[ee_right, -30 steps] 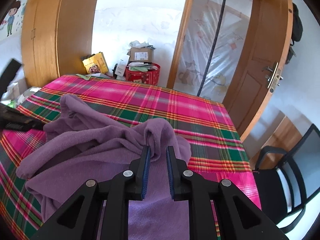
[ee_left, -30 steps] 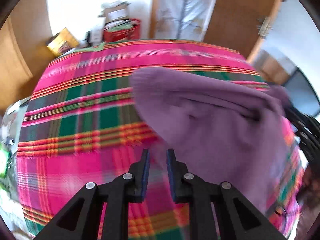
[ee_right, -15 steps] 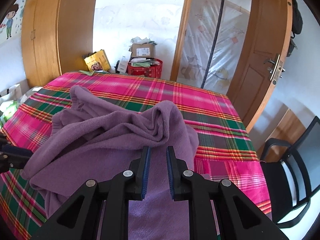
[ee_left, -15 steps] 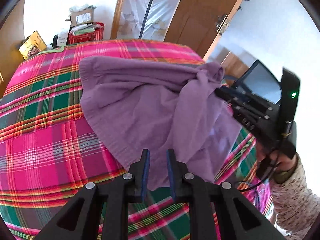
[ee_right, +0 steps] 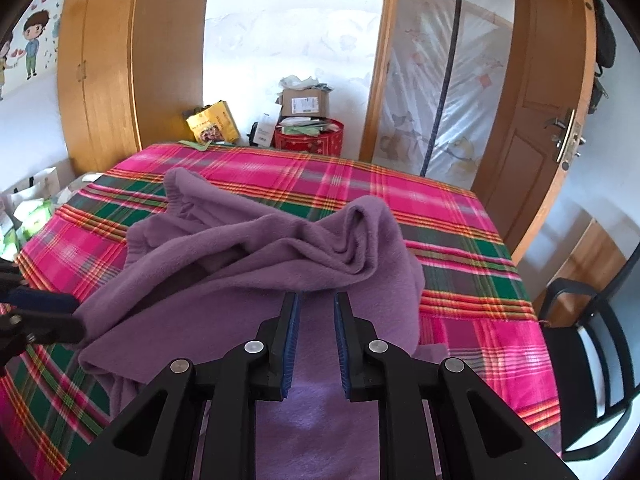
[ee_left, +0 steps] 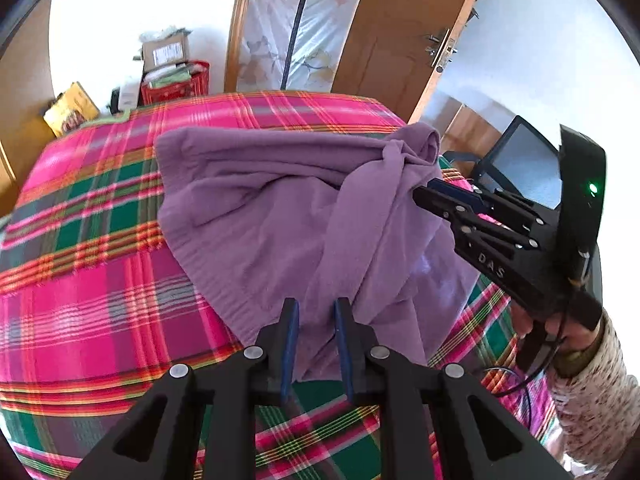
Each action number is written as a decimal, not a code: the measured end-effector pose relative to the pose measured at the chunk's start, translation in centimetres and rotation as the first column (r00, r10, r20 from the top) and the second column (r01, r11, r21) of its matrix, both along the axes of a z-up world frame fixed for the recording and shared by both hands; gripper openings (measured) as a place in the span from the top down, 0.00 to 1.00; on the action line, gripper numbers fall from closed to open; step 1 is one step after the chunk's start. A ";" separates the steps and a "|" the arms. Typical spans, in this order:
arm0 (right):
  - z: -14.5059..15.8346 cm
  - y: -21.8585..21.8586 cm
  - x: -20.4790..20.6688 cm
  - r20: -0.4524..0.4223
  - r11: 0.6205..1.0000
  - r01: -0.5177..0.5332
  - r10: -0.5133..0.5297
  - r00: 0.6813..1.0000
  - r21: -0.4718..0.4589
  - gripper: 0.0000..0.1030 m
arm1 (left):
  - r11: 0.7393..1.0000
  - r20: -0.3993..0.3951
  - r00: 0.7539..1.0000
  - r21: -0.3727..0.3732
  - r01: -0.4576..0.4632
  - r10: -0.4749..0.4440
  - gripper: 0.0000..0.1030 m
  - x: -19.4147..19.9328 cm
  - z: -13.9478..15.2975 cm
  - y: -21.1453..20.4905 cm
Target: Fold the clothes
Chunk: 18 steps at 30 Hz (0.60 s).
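While each claw pinches it, the purple garment point(ee_left: 280, 208) drapes over the plaid bed point(ee_left: 80, 300).

home bedroom, plaid bed point(ee_right: 440, 216), wardrobe point(ee_right: 108, 80)

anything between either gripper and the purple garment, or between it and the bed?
Nothing visible. The right gripper is shut on a bunched fold of the purple garment; the left gripper has fabric between its fingers. The rest of the garment drapes straight onto the plaid bedspread, which shows no other items around it.
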State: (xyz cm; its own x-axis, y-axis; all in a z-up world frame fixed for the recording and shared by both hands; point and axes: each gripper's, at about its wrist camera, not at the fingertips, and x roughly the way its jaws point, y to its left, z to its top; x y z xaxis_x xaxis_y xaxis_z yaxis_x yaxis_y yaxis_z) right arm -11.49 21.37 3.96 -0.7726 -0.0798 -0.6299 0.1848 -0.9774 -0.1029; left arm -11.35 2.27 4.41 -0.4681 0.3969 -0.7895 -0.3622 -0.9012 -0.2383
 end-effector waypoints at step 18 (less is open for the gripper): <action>-0.2 -1.8 1.0 0.009 1.000 -0.021 0.021 1.000 0.009 0.82 | 0.994 -0.055 0.992 0.000 -0.113 0.113 0.96 -0.8 0.0 -2.7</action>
